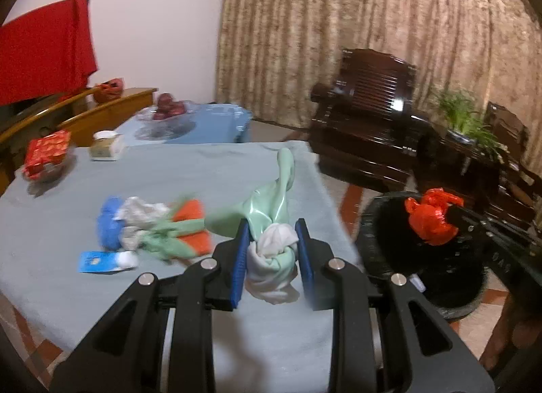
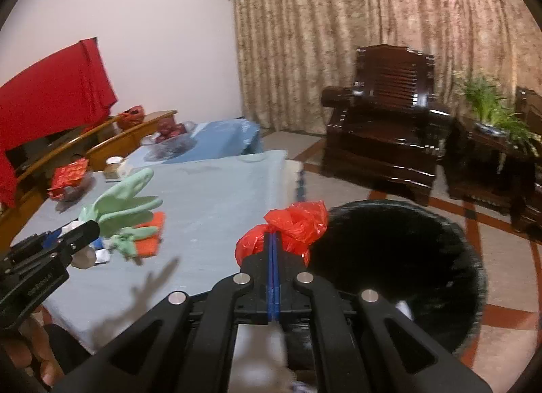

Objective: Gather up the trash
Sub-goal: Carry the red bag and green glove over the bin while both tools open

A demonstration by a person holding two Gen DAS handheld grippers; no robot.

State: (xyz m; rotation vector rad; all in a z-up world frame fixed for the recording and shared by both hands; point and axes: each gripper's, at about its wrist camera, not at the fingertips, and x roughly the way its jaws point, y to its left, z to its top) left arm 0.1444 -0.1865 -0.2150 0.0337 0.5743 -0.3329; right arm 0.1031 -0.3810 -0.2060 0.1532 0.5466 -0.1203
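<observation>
My left gripper [image 1: 272, 235] is shut on a pale green rubber glove [image 1: 271, 203] knotted around a white wad, held above the table. My right gripper [image 2: 275, 240] is shut on a crumpled red plastic bag [image 2: 294, 223] and holds it at the rim of the black trash bin [image 2: 406, 257]; the bag also shows in the left wrist view [image 1: 432, 220] over the bin [image 1: 389, 234]. A pile of trash lies on the blue-grey tablecloth [image 1: 186, 173]: a blue piece [image 1: 108, 223], crumpled white paper [image 1: 142, 213], an orange piece [image 1: 193, 223], a small blue card [image 1: 98, 261].
A red box in a glass dish [image 1: 47, 154], a small jar [image 1: 105, 146] and a glass bowl of red fruit [image 1: 167, 112] stand at the table's far side. A dark wooden armchair [image 2: 386, 129] and a potted plant [image 2: 491, 112] stand beyond the bin.
</observation>
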